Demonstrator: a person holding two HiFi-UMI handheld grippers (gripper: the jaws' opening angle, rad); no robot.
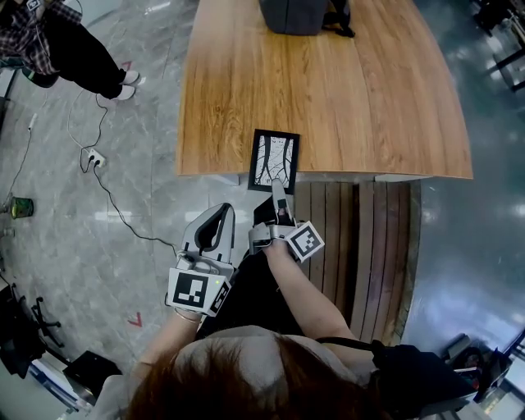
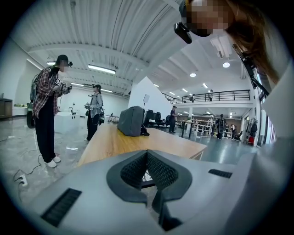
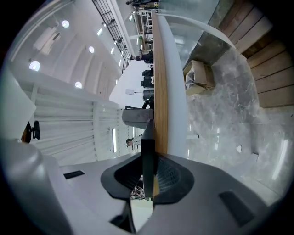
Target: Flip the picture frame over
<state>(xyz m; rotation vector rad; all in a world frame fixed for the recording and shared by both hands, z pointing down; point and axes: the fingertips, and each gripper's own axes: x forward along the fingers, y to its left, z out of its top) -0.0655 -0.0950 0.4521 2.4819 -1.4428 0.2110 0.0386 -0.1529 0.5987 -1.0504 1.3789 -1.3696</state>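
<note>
Right hand-held gripper (image 1: 280, 195) clamps picture frame (image 1: 273, 157) overhanging table (image 1: 344, 98) edge; left hand-held gripper (image 1: 222, 210) closed.

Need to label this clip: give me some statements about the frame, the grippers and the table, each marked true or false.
1. The picture frame lies at the near edge of the wooden table. True.
2. The right gripper is shut on the frame's near edge. True.
3. The left gripper also grips the frame. False: it is short of the table, shut on nothing.
4. The frame lies face down. False: its picture faces up.
5. A grey bag stands at the table's far end. True.
</note>
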